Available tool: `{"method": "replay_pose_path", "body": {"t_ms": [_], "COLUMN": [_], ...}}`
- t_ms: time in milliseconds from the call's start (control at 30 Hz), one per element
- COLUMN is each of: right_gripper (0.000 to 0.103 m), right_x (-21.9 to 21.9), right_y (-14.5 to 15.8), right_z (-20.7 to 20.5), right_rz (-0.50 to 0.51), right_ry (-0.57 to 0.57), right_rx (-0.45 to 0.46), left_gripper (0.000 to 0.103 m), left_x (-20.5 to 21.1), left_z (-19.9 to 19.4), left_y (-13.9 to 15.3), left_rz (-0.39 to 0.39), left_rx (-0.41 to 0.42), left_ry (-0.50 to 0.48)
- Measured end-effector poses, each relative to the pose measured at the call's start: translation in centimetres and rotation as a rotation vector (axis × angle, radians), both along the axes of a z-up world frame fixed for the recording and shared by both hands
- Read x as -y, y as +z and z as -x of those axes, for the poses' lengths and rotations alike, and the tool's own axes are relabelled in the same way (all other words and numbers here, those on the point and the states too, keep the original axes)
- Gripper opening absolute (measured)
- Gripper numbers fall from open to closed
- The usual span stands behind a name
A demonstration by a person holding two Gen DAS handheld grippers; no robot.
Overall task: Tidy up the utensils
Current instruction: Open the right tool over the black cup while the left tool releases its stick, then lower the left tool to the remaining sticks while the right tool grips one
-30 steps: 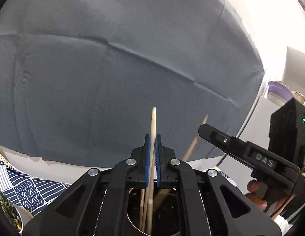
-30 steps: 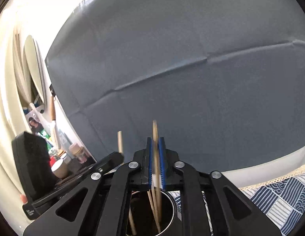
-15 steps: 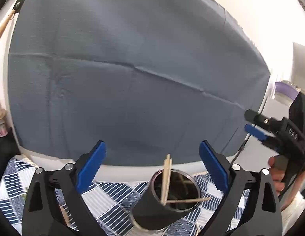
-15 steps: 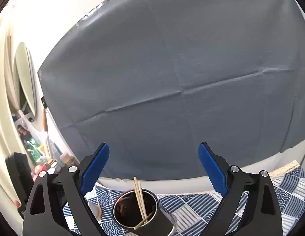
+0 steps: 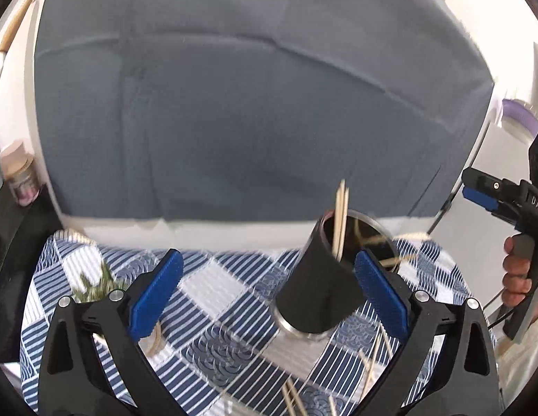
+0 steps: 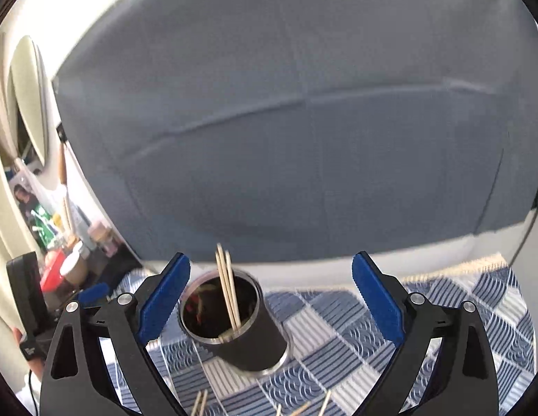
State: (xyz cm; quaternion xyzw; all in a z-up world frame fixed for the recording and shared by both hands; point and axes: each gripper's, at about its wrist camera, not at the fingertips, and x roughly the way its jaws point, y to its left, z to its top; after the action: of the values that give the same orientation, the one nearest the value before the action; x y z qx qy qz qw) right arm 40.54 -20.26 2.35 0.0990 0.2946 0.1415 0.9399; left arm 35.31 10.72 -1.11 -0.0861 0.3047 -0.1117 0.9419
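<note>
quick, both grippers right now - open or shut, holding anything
Left gripper: open, holding nothing.
Right gripper: open, holding nothing; the chopsticks stand in the black cup.

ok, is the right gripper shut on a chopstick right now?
No. In the right wrist view the right gripper stands wide open with nothing between its blue pads, and the chopsticks stand in the black cup.

I see the cup (image 6: 234,326) standing on the cloth-covered surface (image 6: 425,312), sticks (image 6: 227,287) upright inside it, loose sticks (image 5: 293,395) lying nearer.
</note>
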Motion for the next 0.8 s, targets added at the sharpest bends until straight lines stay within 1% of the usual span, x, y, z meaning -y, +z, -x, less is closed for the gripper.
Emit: {"method": "replay_pose_path", "body": {"t_ms": [100,133,233,400,467,533,633,700,733,800], "right_gripper": [0.090,0.090,0.090,0.090,0.090,0.090,0.090,0.090,0.090,0.090], "right_x": [0.1,0.2,0.1,-0.1,0.1,0.2,0.3,0.1,0.0,0.0], "right_y": [-1.5,-2.1,-4.3,-8.6,-10.5,-12.3,-14.7,-16.0,-17.1,-18.2], "right_z": [0.4,0.5,1.0,1.8,2.3,2.8,3.6,4.1,4.5,4.8], "right_rz": [0.018,0.021,0.034,0.044,0.045,0.054,0.079,0.109,0.147,0.177], "right_ry": [-0.011,-0.015,-0.010,-0.007,-0.012,-0.020,-0.026,-0.020,-0.013,-0.007], "right_rx": [-0.044,-0.062,-0.124,-0.241,-0.290,-0.333,-0.395,-0.423,-0.443,-0.471], "left_gripper": [0.097,0.097,0.097,0.097,0.097,0.097,0.097,0.097,0.097,0.097], "left_x": [-0.1,-0.1,-0.1,-0.6,-0.4,0.0,1.0,2.0,2.4,3.0], "left_z": [0.5,0.7,1.5,3.4,4.2,5.2,6.3,7.0,7.4,8.0], "left_y": [-1.7,-2.6,-4.5,-7.8,-9.2,-10.6,-12.2,-13.3,-13.9,-14.3], "left_rz": [0.006,0.007,0.001,0.021,0.015,0.015,-0.008,-0.047,-0.068,-0.078], "left_rx": [-0.060,-0.091,-0.147,-0.245,-0.283,-0.327,-0.377,-0.416,-0.433,-0.447], "left_ry": [-0.014,-0.023,-0.030,-0.023,-0.022,-0.041,-0.073,-0.112,-0.125,-0.144]}}
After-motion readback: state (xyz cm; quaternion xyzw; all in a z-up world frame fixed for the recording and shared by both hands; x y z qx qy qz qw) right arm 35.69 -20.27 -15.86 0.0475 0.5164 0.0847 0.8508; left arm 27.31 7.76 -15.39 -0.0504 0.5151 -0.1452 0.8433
